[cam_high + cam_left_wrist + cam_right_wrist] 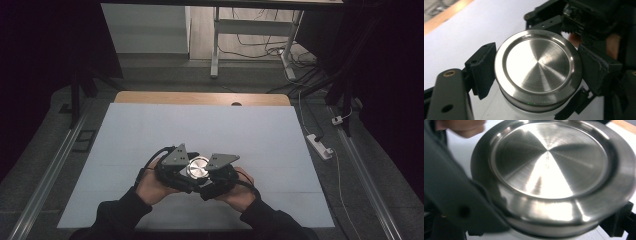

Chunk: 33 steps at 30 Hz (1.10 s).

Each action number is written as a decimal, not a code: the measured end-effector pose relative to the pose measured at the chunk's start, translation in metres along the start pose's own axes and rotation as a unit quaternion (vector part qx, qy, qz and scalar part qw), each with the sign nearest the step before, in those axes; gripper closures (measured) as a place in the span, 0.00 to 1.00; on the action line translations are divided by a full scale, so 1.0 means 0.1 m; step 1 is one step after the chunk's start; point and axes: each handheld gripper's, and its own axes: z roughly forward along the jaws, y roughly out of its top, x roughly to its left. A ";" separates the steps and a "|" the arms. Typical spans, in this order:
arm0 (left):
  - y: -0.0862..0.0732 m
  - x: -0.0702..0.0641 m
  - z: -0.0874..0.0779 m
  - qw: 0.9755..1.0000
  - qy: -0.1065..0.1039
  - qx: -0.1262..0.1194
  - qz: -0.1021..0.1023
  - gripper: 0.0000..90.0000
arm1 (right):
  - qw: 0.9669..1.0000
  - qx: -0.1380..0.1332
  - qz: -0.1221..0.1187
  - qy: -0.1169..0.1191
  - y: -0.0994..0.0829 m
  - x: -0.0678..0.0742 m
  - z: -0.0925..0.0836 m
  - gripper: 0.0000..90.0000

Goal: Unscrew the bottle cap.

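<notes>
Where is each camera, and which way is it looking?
High view: above the person's side, looking forward and down at the white table; forearms, hands and both grippers hold a steel lid.
Left gripper view: rides the left gripper, looking along its black fingers pressed on the lid.
Right gripper view: rides the right gripper, close on the lid.
All three share the lid.

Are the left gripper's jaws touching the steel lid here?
Touching. In the left gripper view, the left gripper has its ribbed pads pressed against opposite sides of the steel lid, with no gap showing.
</notes>
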 end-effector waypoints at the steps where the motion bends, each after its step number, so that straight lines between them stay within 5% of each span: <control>1: 0.01 -0.02 0.01 1.000 0.008 0.000 -0.002 0.23 | 1.000 0.000 0.004 -0.004 0.00 0.00 0.00 0.16; 3: 0.02 -0.04 0.00 1.000 0.021 -0.005 -0.010 0.23 | 1.000 0.001 0.007 -0.008 -0.01 -0.01 0.00 0.16; 11: 0.02 0.00 -0.03 0.999 0.015 -0.020 -0.036 0.23 | 1.000 0.000 0.014 -0.016 -0.01 -0.02 0.01 0.16; 33: 0.05 0.04 -0.21 0.999 0.003 -0.029 -0.034 0.23 | 1.000 -0.007 0.019 -0.015 -0.03 -0.08 -0.02 0.16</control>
